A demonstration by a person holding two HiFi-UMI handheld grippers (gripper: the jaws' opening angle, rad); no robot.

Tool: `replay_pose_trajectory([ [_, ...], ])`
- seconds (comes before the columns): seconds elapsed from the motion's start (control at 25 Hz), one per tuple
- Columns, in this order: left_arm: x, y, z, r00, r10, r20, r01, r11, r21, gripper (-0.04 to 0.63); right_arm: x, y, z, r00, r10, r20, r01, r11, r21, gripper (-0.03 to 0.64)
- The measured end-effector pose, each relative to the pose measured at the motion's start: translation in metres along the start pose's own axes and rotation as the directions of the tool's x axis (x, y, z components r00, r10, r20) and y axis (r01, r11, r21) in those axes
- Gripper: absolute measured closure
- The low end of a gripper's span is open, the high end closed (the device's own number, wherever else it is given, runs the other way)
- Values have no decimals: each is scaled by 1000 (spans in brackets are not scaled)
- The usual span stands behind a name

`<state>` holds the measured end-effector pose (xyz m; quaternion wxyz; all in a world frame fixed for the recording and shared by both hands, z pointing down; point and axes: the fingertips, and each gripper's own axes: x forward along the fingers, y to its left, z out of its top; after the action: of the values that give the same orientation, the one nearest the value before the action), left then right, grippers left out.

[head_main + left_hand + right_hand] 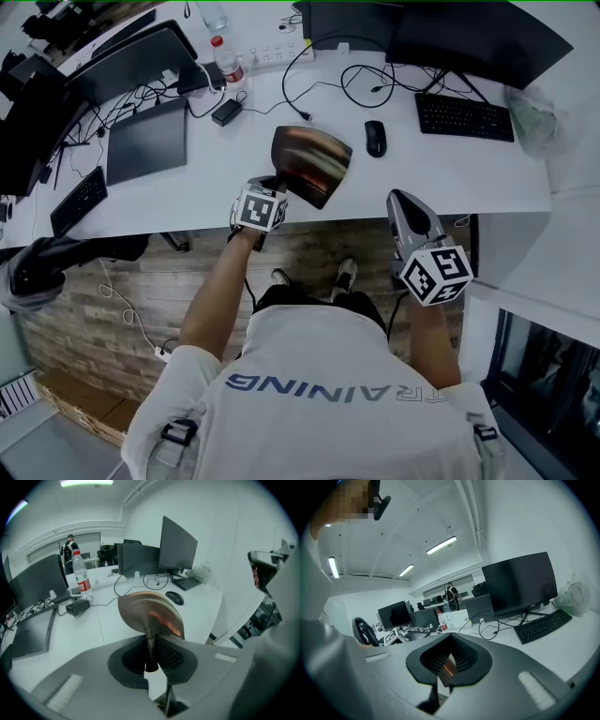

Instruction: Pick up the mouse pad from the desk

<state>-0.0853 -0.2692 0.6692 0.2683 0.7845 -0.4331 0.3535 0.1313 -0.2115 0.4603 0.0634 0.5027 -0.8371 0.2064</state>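
The mouse pad is a dark, glossy sheet with a brownish sheen. It hangs clear of the white desk, tilted up from its near-left corner. My left gripper is shut on that corner. In the left gripper view the mouse pad stands up between the closed jaws of the left gripper, bowed and fanning out above them. My right gripper hovers at the desk's front edge to the right, apart from the pad. In the right gripper view the right gripper has its jaw tips together, with nothing held.
A black mouse lies just beyond the pad. A black keyboard and monitors stand at the back right. A dark tablet, a power brick, cables and a water bottle sit to the left. A person stands far back in the room.
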Motion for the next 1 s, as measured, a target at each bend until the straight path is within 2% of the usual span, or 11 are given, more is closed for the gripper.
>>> replay_pose_trajectory([
  [0.16,-38,-2,44,990,37,135,-41,999,31,565,-3,4,5,1000,20,17,-20,1000,-6,604],
  [0.32,-80,1,80,962,81,260,-91,995,27,565,-8,9,13,998,42,41,-42,999,-10,604],
  [0.56,-156,5,134,898,114,424,-126,992,1,565,-9,20,30,994,85,74,-82,996,-42,604],
  [0.72,-207,4,159,845,127,520,-133,991,-26,565,-10,30,48,988,111,104,-104,992,-71,604],
  [1.0,-269,-3,179,767,147,625,-157,987,-40,563,-11,38,80,976,139,166,-121,986,-117,604],
])
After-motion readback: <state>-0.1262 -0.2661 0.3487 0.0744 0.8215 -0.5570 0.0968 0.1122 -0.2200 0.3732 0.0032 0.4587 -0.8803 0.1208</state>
